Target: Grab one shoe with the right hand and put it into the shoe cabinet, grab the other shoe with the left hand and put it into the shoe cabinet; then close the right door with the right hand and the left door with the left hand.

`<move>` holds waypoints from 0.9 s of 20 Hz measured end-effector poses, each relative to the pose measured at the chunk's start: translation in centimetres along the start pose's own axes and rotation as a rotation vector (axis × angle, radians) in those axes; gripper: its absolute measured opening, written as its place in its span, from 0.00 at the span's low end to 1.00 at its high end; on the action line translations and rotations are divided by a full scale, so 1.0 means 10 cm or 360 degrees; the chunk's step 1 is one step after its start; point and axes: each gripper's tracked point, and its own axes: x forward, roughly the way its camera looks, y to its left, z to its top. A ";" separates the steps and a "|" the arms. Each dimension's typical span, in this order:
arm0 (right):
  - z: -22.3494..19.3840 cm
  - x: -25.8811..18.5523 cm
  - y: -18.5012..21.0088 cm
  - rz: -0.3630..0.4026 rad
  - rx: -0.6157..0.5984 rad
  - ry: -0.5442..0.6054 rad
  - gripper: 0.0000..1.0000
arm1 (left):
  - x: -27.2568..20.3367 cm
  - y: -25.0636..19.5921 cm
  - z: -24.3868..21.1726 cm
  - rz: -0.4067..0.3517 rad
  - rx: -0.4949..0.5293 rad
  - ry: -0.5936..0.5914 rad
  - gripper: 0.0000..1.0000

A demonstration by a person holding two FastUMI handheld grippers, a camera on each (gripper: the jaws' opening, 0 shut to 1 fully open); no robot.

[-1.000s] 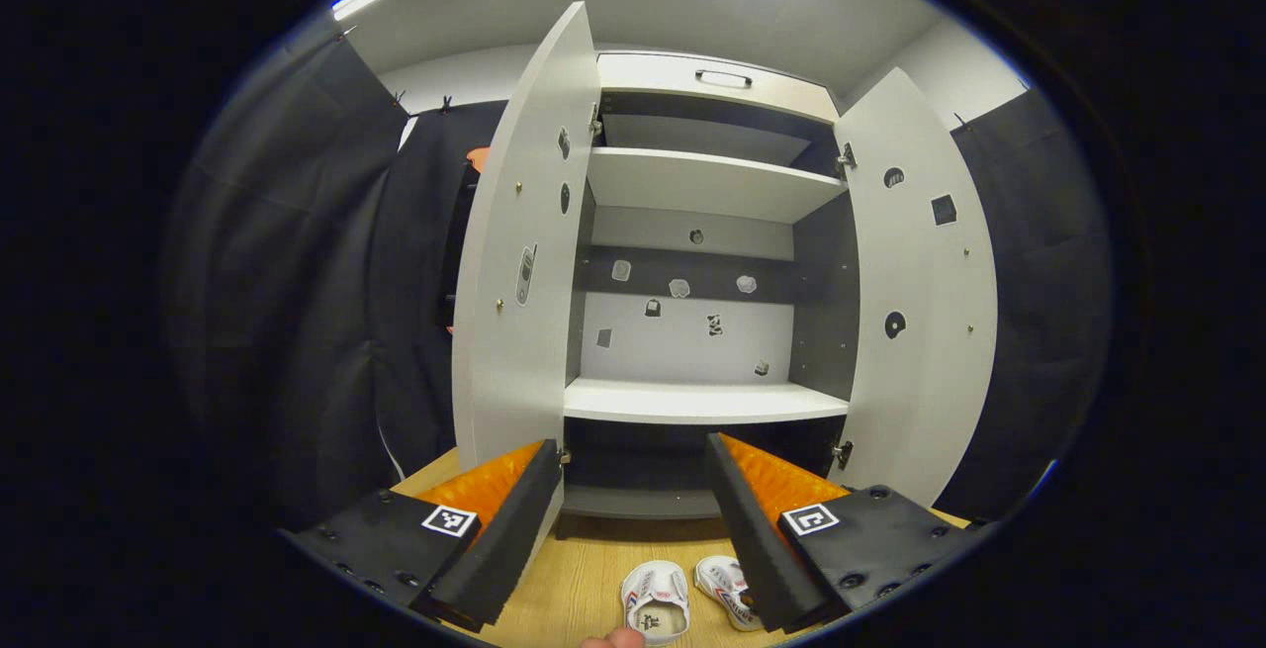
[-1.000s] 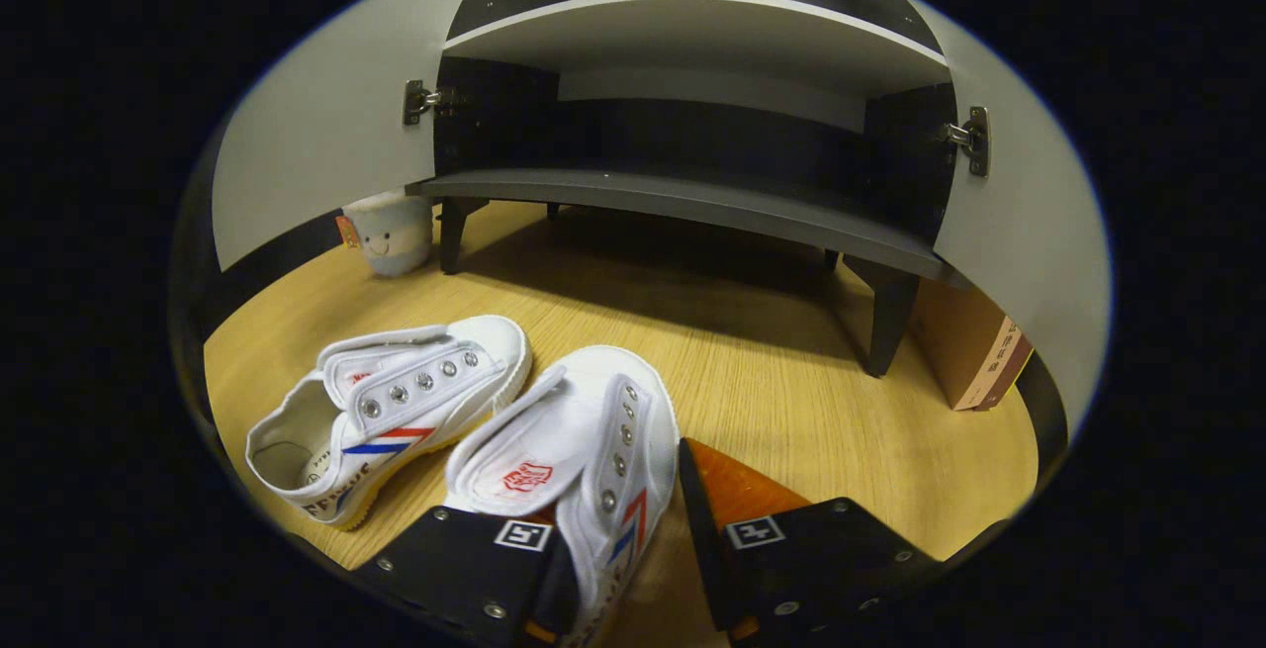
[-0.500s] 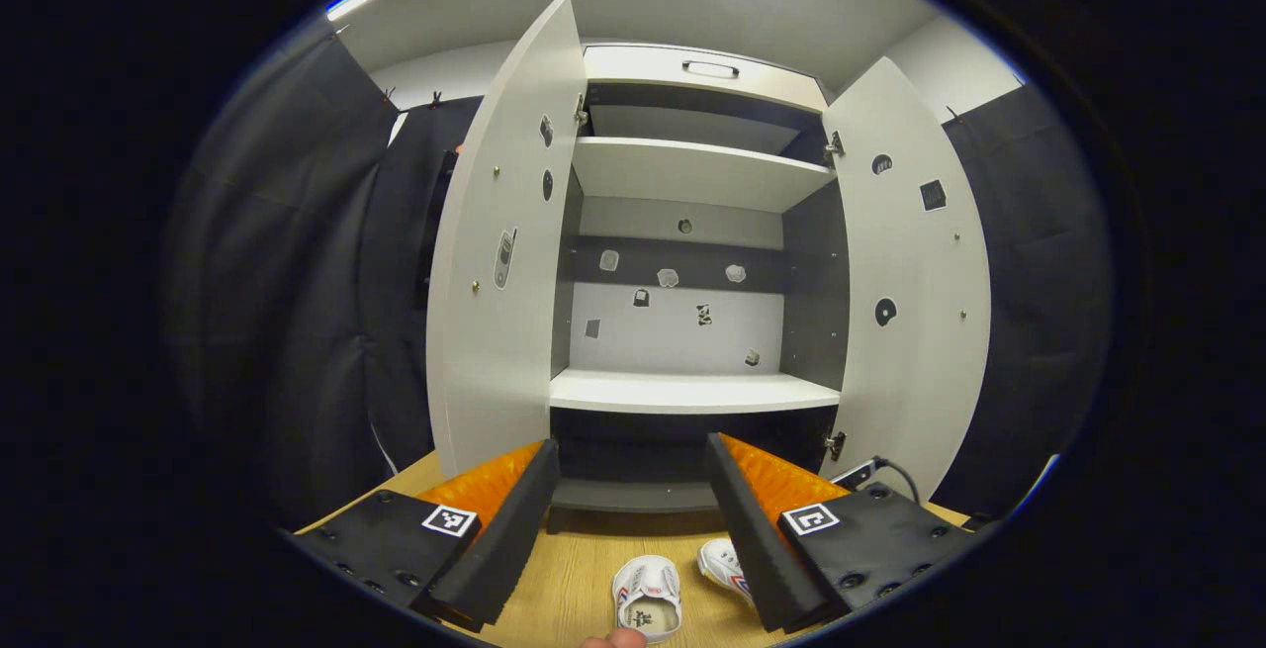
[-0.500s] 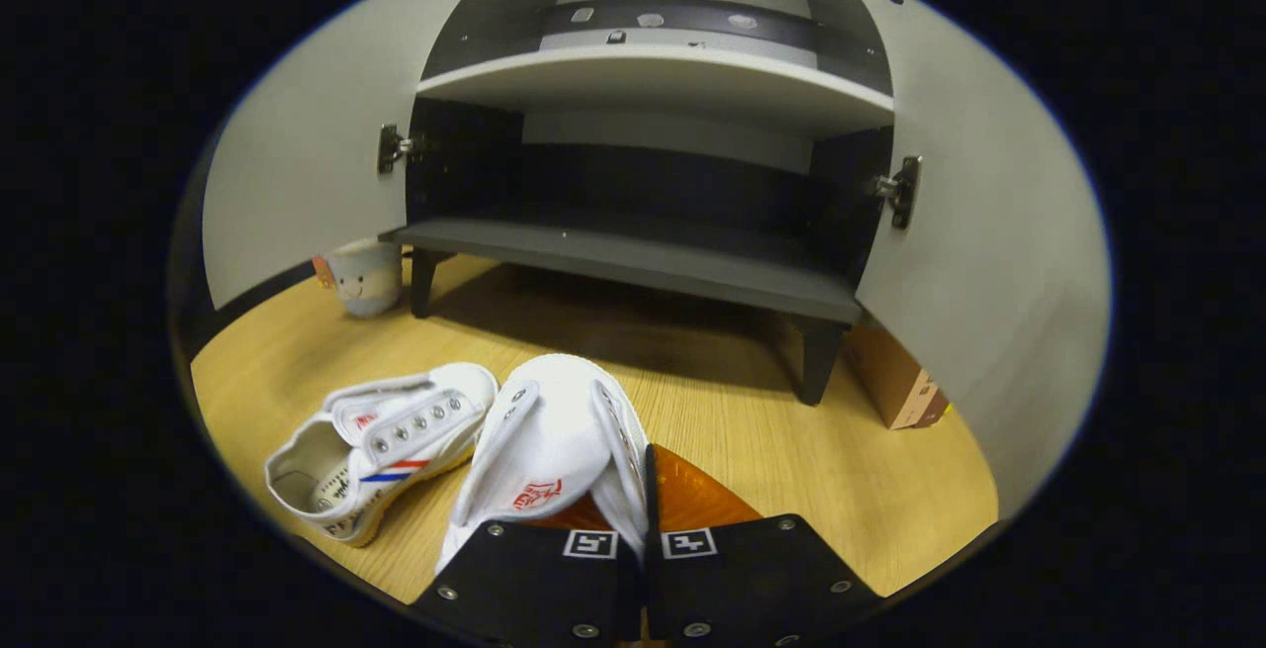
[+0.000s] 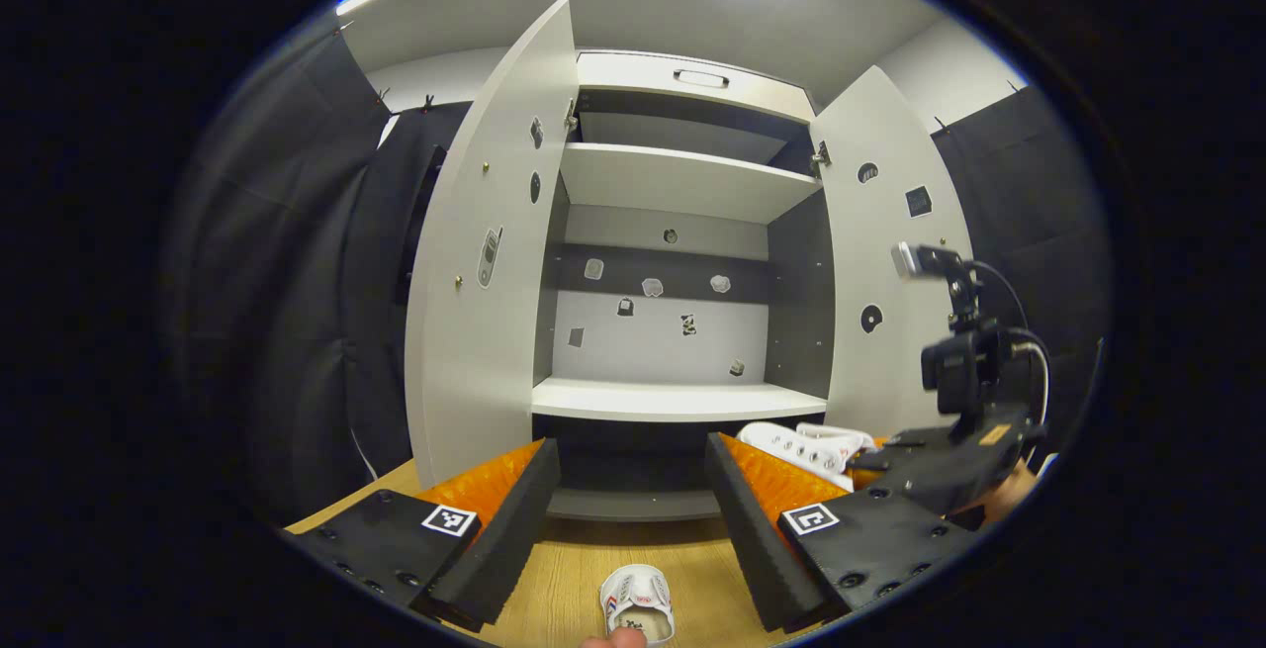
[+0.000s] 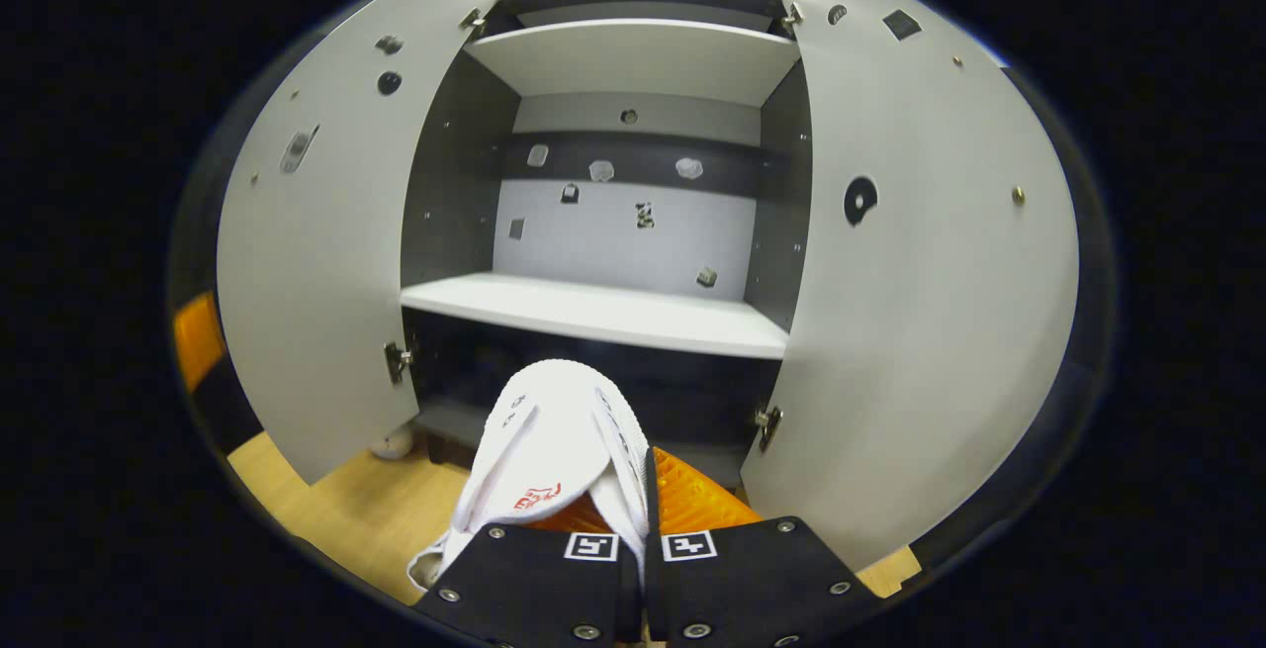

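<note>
The shoe cabinet (image 5: pixel 682 183) stands with its left door (image 5: pixel 485 331) and right door (image 5: pixel 890 262) swung wide. My left gripper (image 5: pixel 631 450) hangs open in front of it with nothing between its fingers. A white shoe (image 5: pixel 636 603) lies on the wooden floor below it. At the right of the left gripper view, my right gripper (image 5: pixel 862 460) carries the other white shoe (image 5: pixel 806 445) in the air. In the right gripper view the right gripper (image 6: pixel 633 495) is shut on that shoe (image 6: pixel 554 430), toe pointing at the dark bottom compartment below the white shelf (image 6: pixel 593 312).
Both doors (image 6: pixel 307 262) (image 6: pixel 920 282) flank the opening and narrow the way in. A small pale plush toy (image 6: pixel 396 442) sits on the wooden floor (image 6: pixel 336 519) by the cabinet's left foot. A fingertip (image 5: pixel 613 640) shows at the bottom edge.
My right gripper has lifted its shoe off the floor and raised it toward the cabinet opening, coming into the left gripper view. The left gripper has hardly moved and stays open.
</note>
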 end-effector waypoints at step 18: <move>0.91 2.76 -0.57 -0.0423 -0.0064 0.0264 0.01 | -0.17 0.19 0.01 0.0093 0.0000 0.0017 0.96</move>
